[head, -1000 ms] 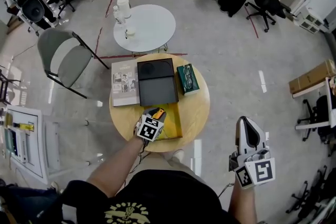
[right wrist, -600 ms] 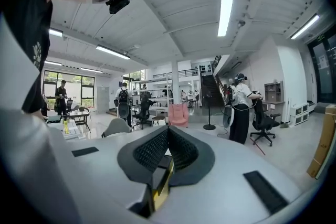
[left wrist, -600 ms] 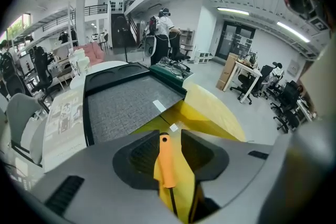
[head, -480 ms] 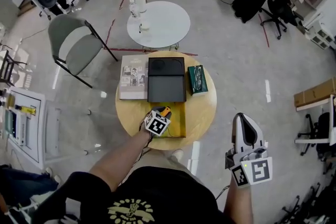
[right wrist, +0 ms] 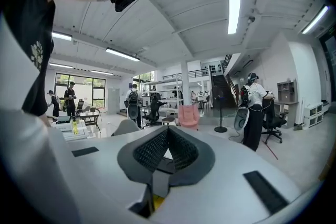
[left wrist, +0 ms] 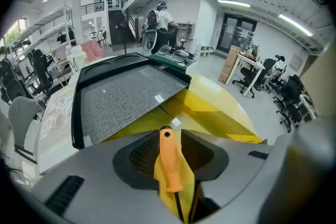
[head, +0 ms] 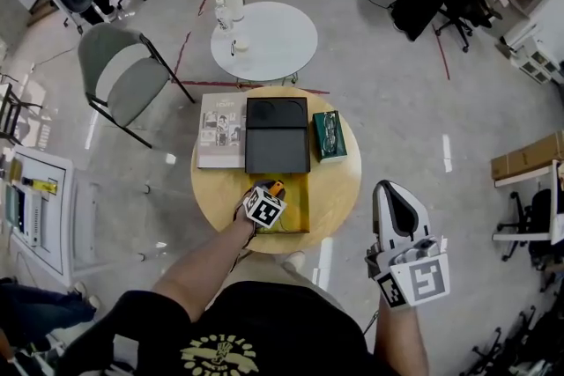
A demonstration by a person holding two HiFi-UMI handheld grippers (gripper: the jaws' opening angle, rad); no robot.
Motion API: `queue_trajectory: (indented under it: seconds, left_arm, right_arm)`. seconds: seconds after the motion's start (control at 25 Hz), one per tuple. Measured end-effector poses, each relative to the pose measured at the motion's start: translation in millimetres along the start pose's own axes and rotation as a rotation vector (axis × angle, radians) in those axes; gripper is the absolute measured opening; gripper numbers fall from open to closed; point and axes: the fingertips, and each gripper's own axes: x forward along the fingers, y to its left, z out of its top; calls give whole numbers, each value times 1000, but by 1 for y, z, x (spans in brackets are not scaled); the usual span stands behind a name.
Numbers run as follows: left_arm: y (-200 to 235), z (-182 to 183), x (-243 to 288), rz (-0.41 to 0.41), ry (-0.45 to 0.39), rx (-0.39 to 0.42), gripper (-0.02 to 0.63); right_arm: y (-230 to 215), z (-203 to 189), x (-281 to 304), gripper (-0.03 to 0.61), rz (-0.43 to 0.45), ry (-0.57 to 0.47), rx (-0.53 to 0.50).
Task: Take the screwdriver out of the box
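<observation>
Grey left tool [left wrist: 169,136] gripped the orange-handled screwdriver [left wrist: 168,165] between its jaws, handle forward and dark shaft trailing back, probably so it could lift lengthwise out of the flat yellow box [left wrist: 220,107]. The box lay at the near edge of the round wooden desk [head: 339,189], just before the black foam-lined case [left wrist: 121,97]. Right tool [right wrist: 167,134], jaws together on nothing, hung beyond the desk's near-right edge, seemingly kept clear.

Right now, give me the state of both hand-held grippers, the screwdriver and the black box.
left hand-held gripper: shut on the screwdriver, over the round table.
right hand-held gripper: shut, empty, held off to the side of the table.
screwdriver: clamped by its orange handle, shaft pointing back toward the gripper's camera.
black box: open, grey foam lining showing.
</observation>
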Motion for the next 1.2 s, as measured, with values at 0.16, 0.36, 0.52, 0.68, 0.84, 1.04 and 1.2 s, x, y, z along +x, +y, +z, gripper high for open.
queue_trajectory:
  seconds: [0.16, 0.36, 0.52, 0.68, 0.84, 1.04, 1.2]
  left_arm:
    - [2, 1, 5, 15, 23, 27, 140]
    - [0, -4, 12, 27, 79, 68, 146]
    - [-2, -8, 17, 37, 148, 83, 146]
    - [0, -14, 24, 60, 216, 97, 147]
    - [0, -14, 26, 55, 239, 84, 153]
    - [-2, -15, 27, 33, 255, 40, 132]
    - [-3, -15, 28, 19, 263, 32, 130]
  right_arm:
    - [5, 4, 7, 15, 22, 3, -9]
    - [6, 5, 8, 15, 31, 2, -7]
    - [8, 6, 4, 15, 38, -4, -3]
    - [6, 8, 0, 15, 33, -13, 1]
    - [2, 8, -6, 15, 21, -20, 10]
    - [4, 10, -11, 15, 16, -32, 19]
    - [7, 13, -14, 15, 19, -46, 20]
